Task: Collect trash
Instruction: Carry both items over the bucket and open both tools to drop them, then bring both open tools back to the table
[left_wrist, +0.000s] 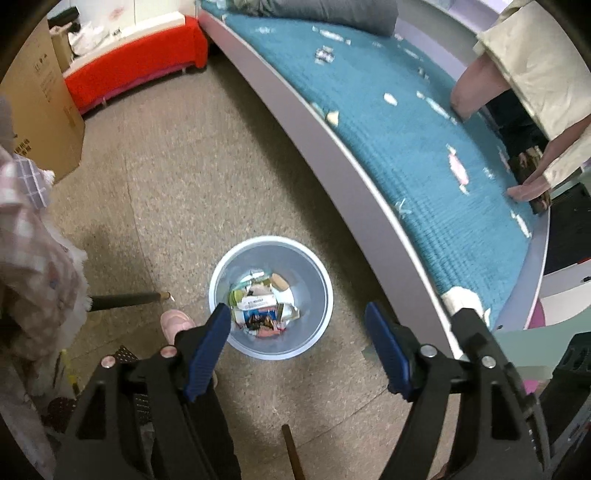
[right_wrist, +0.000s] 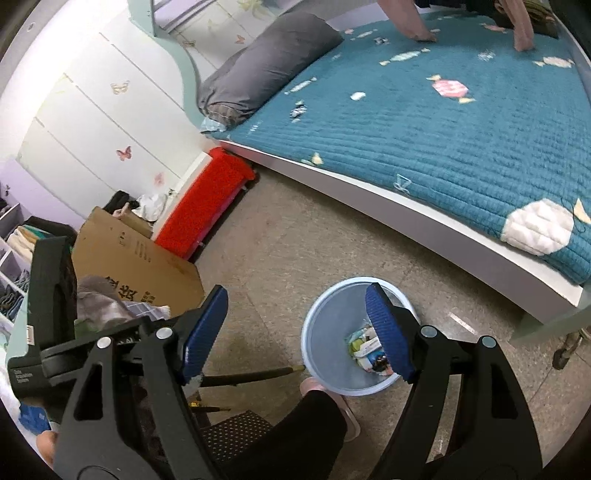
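while one bin (left_wrist: 236, 273) holds wrappers (left_wrist: 258, 308), left tongs (left_wrist: 295, 314) and right tongs (right_wrist: 295, 299) gape empty.

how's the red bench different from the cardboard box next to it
The red bench is bright red, fuzzy-covered and stands low on short legs against the white wall; the cardboard box is plain brown, smooth, printed with dark text and sits tilted. The bench reaches the bed's corner; the box lies nearer the grippers. Both rest on the floor.
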